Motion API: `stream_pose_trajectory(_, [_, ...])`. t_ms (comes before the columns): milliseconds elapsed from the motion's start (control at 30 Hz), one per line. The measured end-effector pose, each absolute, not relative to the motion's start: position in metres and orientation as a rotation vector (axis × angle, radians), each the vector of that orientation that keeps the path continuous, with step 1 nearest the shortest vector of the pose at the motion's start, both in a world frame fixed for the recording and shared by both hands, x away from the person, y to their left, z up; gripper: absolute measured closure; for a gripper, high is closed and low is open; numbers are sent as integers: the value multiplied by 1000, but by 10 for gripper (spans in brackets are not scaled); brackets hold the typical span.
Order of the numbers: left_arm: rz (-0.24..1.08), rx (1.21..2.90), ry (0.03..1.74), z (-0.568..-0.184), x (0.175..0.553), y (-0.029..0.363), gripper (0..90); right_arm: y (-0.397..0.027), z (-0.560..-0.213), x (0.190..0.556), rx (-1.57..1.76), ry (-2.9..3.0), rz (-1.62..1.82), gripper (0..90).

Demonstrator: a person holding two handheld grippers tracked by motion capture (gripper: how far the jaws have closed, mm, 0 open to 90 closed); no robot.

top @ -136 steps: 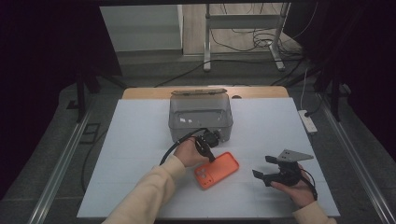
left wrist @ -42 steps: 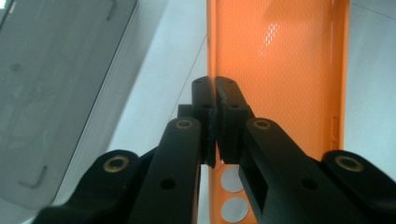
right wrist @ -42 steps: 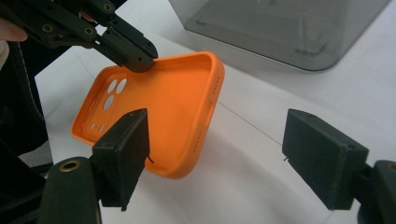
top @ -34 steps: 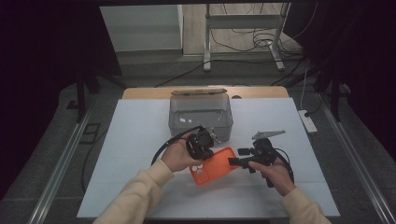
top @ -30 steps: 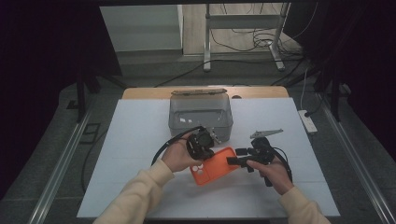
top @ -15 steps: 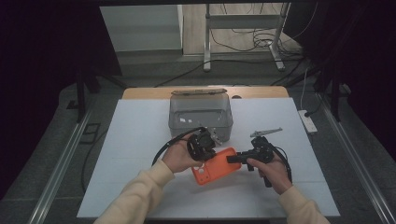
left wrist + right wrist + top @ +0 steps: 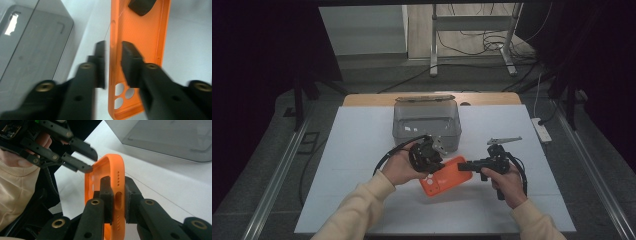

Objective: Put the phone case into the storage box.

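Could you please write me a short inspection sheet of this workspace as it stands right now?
Surface: white table, wooden strip along its far edge.
Job's things: orange phone case, lifted edge-up between both grippers.
Clutter: grey translucent box behind the case; a small grey part lies to the right.
Grippers: right hand-held gripper is shut on the case's short end. Left hand-held gripper straddles the long side wall; its jaws have just been opening, with gaps on both sides.
Cables: black cable loops from the left gripper; more cables on the floor beyond.
Surroundings: dark curtains, metal stand legs, power strip at the right edge.
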State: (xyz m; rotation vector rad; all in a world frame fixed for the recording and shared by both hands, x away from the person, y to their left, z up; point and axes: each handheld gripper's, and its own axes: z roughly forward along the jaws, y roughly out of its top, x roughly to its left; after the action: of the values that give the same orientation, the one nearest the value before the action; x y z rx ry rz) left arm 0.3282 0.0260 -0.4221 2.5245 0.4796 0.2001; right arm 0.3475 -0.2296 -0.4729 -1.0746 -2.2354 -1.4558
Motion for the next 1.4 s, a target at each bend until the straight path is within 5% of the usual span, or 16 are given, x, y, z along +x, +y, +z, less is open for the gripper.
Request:
stream_pose_trajectory(200, [109,2457,535,-420,334,36,417,-230,-469,345,-1033,-2258,-1511,798])
stream_pose_trajectory(367, [60,2428,544,-419,335,42,335,-232,-468,344,-1021,-2264,-1534,798])
stream_pose_trajectory(800, [-96,2355,564,-418,343,56,294,-235,-466,341,-991,-2291,-1591,798])
stream_pose_trajectory(1400, [-124,2359,575,-422,348,61,296,-235,-465,340,-960,-2295,-1605,798])
